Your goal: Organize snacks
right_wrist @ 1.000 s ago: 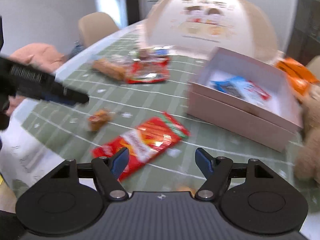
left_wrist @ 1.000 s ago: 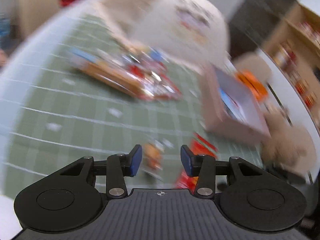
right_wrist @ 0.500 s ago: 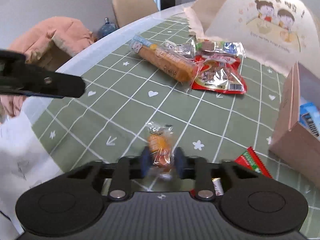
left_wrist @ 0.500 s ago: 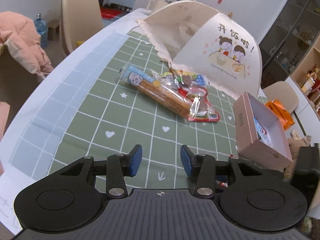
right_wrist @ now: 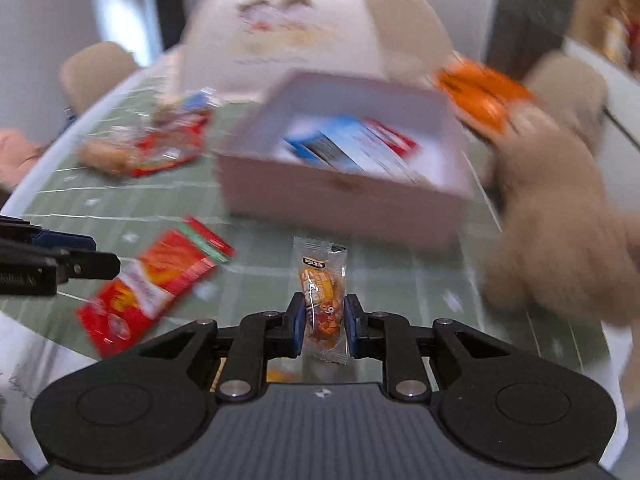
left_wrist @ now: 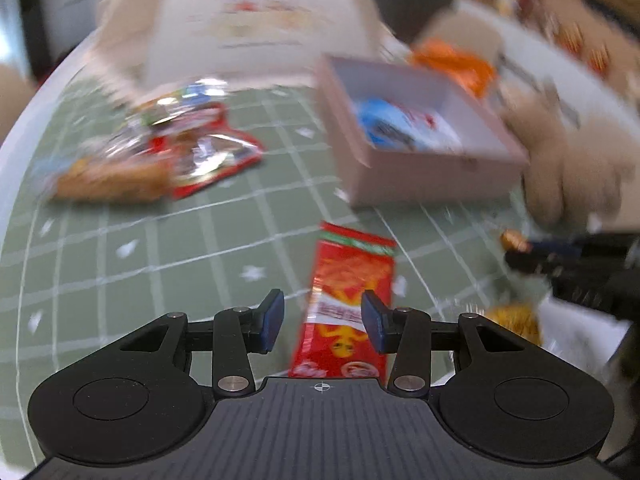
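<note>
Right gripper (right_wrist: 323,322) pinched small wrapped snack (right_wrist: 323,300) mid-body: light, crinkly, slippery film. Left gripper (left_wrist: 322,322) open above red packet (left_wrist: 348,304), near table's front edge; flat, floppy, best taken across its width.

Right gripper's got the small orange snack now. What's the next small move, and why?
Probably carry it forward over the pink box and open there. The right gripper is shut on the small wrapped snack, lifted off the green cloth; the box stands open just ahead, already holding a blue packet.

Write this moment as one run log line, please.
right hand-held gripper: shut on small snack packet | left hand-held gripper: open above red packet | box: open
</note>
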